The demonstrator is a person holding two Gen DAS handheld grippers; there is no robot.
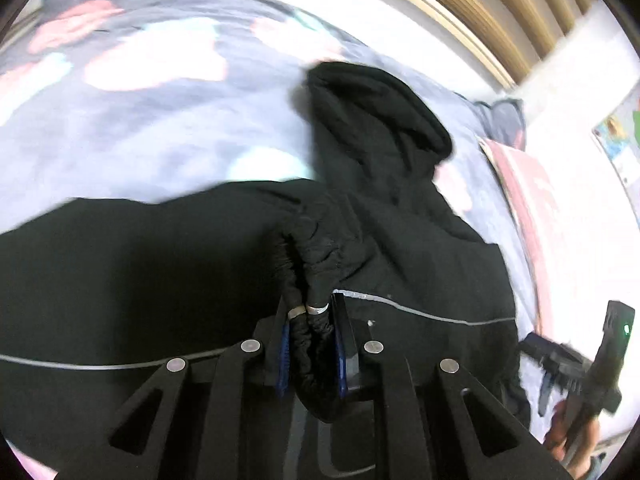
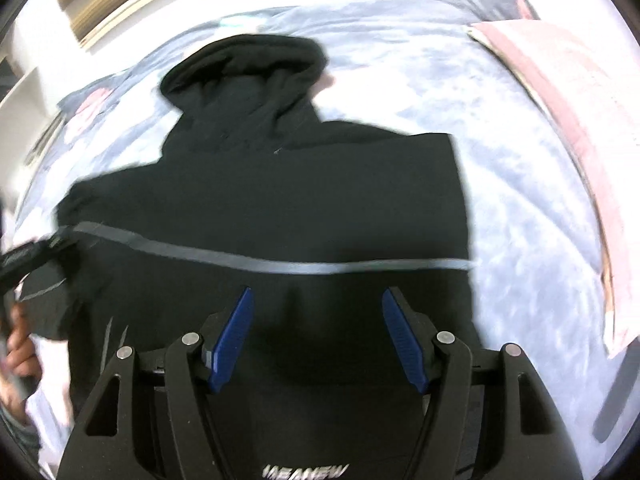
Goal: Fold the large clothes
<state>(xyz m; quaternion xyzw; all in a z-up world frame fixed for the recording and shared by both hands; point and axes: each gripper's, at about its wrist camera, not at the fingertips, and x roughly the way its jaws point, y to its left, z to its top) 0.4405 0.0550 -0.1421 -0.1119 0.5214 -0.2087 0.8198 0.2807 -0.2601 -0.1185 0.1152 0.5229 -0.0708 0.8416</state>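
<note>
A black hoodie lies spread over the bed, hood toward the top of the right wrist frame, a thin grey stripe running across its body. In the left wrist frame the same garment fills the lower half, with the hood rising toward centre right.

The left gripper is clamped on a bunched, ribbed edge of the hoodie, apparently a sleeve cuff, with fabric squeezed between its blue pads. The right gripper hangs above the lower body of the hoodie with its fingers well apart and nothing between them.

Judging from this, the cuff is gathered thickly and held near its end, so it could slip out if pulled sharply, and a fast drag could haul the whole body askew or wrinkle the panel below. Both views are blurred, so an unsteady placement is a fair worry.

The bed carries a pale blue-grey duvet with pink and white blotches. A pink folded cloth or pillow lies along the right side. Wooden slats show at the upper right of the left wrist frame, beside a white wall.
</note>
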